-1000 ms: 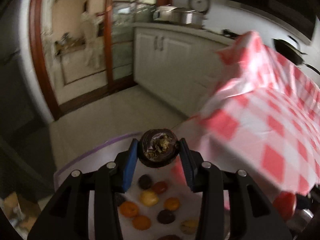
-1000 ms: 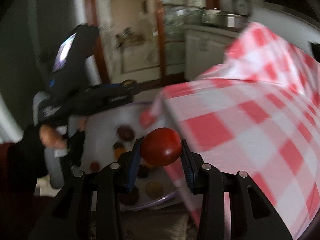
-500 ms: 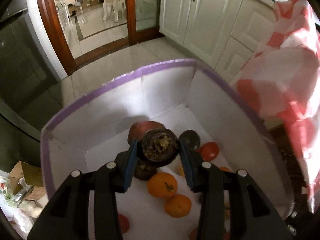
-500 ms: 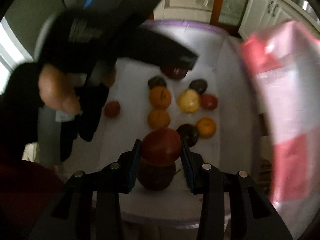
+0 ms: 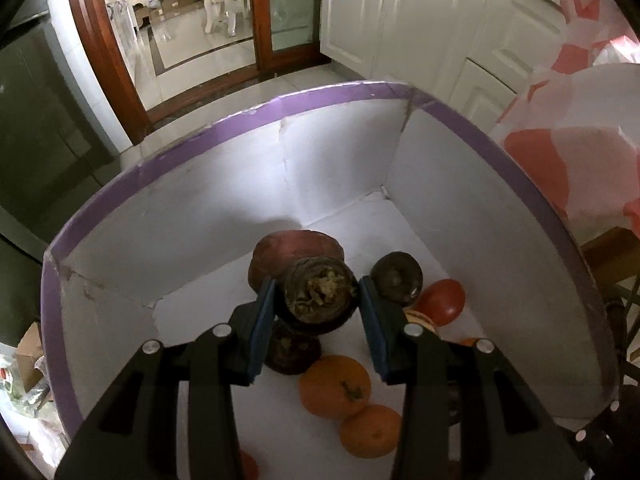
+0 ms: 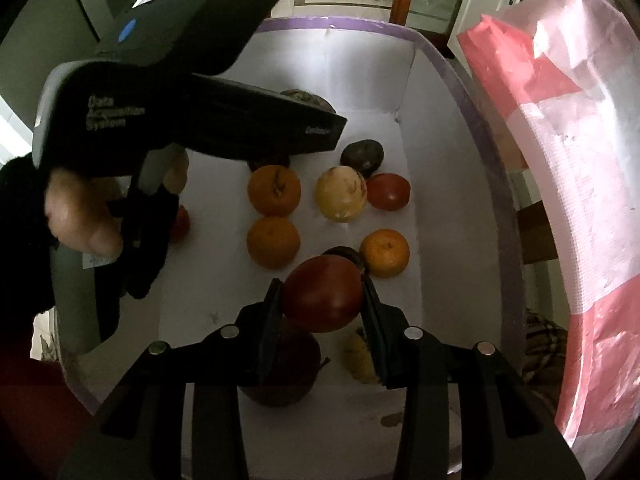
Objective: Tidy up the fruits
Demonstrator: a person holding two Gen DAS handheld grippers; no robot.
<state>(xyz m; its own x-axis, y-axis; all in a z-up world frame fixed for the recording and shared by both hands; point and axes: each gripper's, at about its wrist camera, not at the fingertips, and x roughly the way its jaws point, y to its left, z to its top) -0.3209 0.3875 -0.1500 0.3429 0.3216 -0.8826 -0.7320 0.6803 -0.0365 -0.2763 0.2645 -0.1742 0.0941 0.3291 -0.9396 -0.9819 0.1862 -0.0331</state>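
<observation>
Left gripper (image 5: 318,300) clamps a dark mangosteen (image 5: 318,295) over the purple-rimmed box (image 5: 320,96)'s far end, right gripper (image 6: 322,296) clamps a red tomato (image 6: 322,294) over its near end, and only the right view shows the yellow fruit (image 6: 341,194) mid-box.

Dim, sharp frames — daylight from the doorway (image 5: 208,36) (fisheye-bent, dark corners) — shadowed box (image 5: 328,184) interior.
</observation>
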